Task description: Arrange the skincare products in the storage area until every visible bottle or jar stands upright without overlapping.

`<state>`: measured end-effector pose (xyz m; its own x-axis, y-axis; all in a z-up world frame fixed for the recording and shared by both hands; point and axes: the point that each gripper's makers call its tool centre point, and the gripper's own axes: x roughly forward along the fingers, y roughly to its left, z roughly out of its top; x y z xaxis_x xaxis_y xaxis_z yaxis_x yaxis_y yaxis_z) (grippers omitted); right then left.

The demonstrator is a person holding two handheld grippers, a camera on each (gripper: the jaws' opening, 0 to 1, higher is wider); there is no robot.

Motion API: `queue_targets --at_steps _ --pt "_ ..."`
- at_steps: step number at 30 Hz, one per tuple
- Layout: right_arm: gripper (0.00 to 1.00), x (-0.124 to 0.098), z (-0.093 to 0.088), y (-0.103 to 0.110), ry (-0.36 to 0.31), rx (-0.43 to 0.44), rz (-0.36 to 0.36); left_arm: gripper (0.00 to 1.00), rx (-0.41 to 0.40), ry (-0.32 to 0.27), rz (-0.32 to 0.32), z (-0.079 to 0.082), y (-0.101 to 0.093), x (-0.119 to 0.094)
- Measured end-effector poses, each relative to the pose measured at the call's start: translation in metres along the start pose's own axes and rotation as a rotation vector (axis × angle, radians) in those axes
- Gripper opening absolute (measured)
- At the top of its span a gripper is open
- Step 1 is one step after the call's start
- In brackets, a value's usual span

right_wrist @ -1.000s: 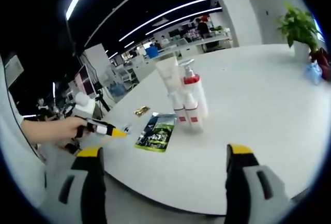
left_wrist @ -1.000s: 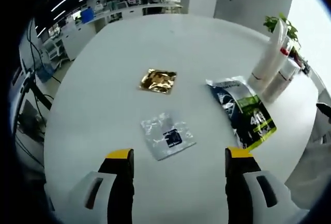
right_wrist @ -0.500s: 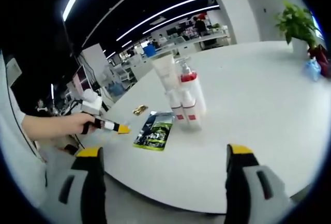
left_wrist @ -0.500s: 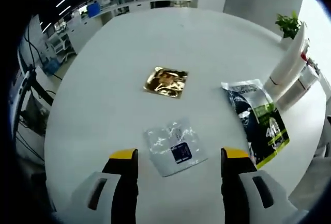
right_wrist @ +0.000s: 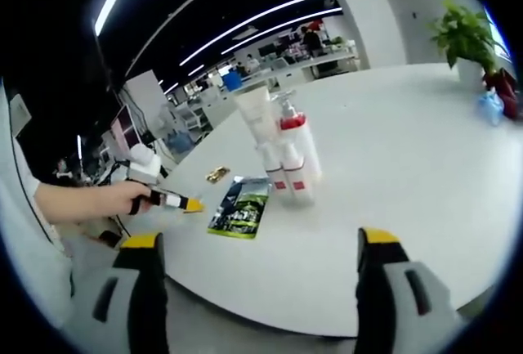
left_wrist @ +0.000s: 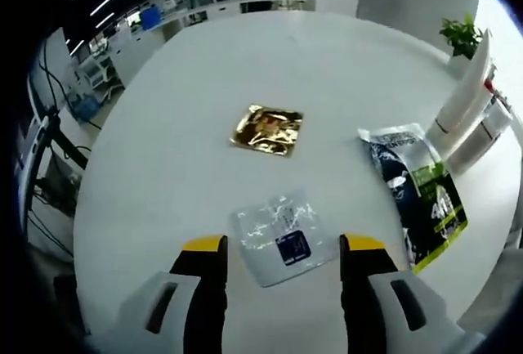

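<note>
Left tongs [left_wrist: 278,248] open over one silver sachet [left_wrist: 283,235]; perhaps four bottles [right_wrist: 288,154].

On my round table [left_wrist: 163,125] I count three flat sachets: one gold [left_wrist: 267,129], one clear [left_wrist: 282,235], one dark green [left_wrist: 414,193]. Near its edge stand four upright containers: one white tube [right_wrist: 255,113], one pump bottle [right_wrist: 296,135], two small red-banded bottles [right_wrist: 284,176].

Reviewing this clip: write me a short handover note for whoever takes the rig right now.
Left gripper: open, empty, low over the clear sachet.
Right gripper: open, empty, off the table's near edge.
Bottles and tube stand upright in a tight cluster.
Gold sachet and dark green pouch lie flat, apart from each other.
Done: bottles upright. Left: the three flat packets; whether the cluster overlaps is hard to tell.
</note>
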<state>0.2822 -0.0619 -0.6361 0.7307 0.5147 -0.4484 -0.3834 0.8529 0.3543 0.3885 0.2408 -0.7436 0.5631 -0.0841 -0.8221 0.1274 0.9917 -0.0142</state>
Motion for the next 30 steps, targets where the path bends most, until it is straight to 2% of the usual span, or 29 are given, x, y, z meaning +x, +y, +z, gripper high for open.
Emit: queue_targets --at_steps 3,5,6,21,30 --pt "0.98 0.0 -0.001 0.0 0.002 0.0 0.002 0.5 0.005 -0.02 -0.004 0.001 0.0 -0.001" --pt "0.98 0.0 0.0 0.0 0.001 -0.001 0.002 0.39 0.009 -0.039 -0.009 0.002 0.0 -0.002" --pt "0.98 0.0 0.0 0.0 0.001 -0.001 0.002 0.38 0.012 -0.042 -0.011 0.001 0.0 -0.002" --pt "0.98 0.0 0.001 0.0 -0.009 0.003 0.004 0.38 0.045 -0.066 -0.056 0.006 0.001 -0.004" --pt "0.98 -0.001 0.003 0.001 -0.02 0.002 0.007 0.38 0.132 -0.077 -0.102 0.017 -0.001 -0.01"
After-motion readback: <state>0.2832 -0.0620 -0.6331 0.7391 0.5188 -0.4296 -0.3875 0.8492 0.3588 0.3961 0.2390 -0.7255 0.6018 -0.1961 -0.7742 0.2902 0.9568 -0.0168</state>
